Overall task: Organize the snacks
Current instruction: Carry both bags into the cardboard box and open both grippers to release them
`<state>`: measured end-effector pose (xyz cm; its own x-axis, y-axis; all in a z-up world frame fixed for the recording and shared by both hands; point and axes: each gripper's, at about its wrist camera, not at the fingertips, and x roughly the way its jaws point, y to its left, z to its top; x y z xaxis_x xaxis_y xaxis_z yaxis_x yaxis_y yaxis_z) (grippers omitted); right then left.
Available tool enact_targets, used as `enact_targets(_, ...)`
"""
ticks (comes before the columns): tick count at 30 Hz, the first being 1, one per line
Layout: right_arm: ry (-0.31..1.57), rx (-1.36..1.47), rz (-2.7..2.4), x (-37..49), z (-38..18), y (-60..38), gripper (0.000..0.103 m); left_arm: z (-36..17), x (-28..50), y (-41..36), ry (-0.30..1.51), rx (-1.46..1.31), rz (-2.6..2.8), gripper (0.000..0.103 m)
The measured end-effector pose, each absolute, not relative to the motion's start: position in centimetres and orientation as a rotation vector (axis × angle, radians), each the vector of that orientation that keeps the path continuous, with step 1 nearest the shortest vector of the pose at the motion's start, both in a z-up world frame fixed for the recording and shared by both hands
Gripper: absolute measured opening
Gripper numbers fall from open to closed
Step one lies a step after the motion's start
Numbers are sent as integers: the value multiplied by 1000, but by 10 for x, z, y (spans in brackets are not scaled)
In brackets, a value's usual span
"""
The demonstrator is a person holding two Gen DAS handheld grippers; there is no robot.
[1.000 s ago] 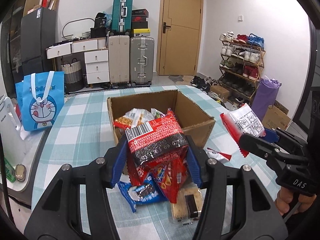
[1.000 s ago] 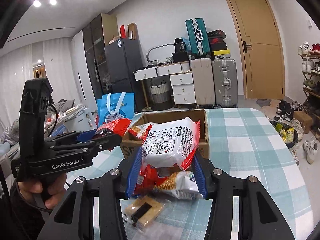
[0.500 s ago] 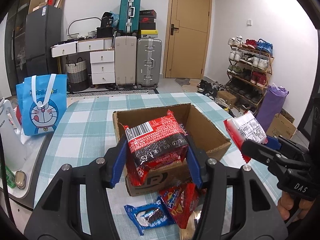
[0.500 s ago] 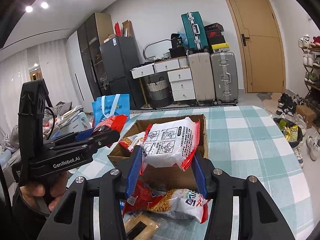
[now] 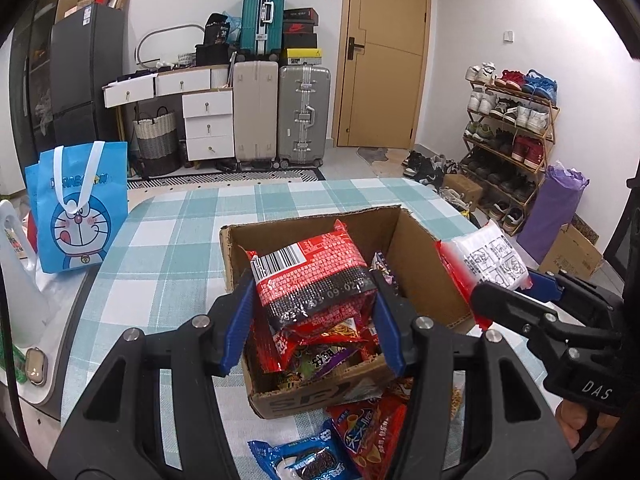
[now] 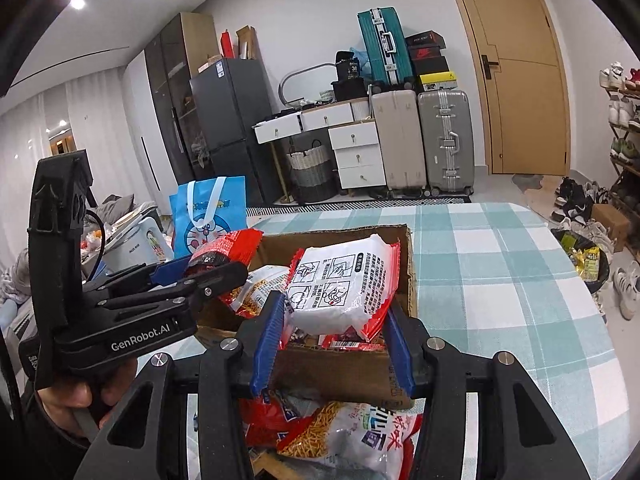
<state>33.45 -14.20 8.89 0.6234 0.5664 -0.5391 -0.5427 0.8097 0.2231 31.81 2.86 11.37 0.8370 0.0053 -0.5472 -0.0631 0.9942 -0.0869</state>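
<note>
My left gripper is shut on a red and black noodle packet, held over the open cardboard box. My right gripper is shut on a white and red noodle packet, held above the near side of the same box. That white packet also shows at the right in the left wrist view, and the red packet at the left in the right wrist view. Several snack packs lie inside the box. More snacks lie on the checked tablecloth in front of it.
A blue biscuit pack and a red snack bag lie near the box's front. A blue cartoon tote bag stands at the table's left edge beside a white appliance. Suitcases, drawers and a shoe rack line the room behind.
Both grippers have moved forward with their packets, from above the loose snacks to above the box. The box now sits closer and lower in both views.
</note>
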Motion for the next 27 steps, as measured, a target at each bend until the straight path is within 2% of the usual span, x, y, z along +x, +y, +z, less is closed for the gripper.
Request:
enact_targets(14, 696, 22, 613, 372, 57, -124, 49, 87, 353, 38, 620, -101, 54, 52)
enact_targets(27, 686, -75, 590, 377, 51, -107, 49, 60, 382, 43, 664, -57, 65, 52)
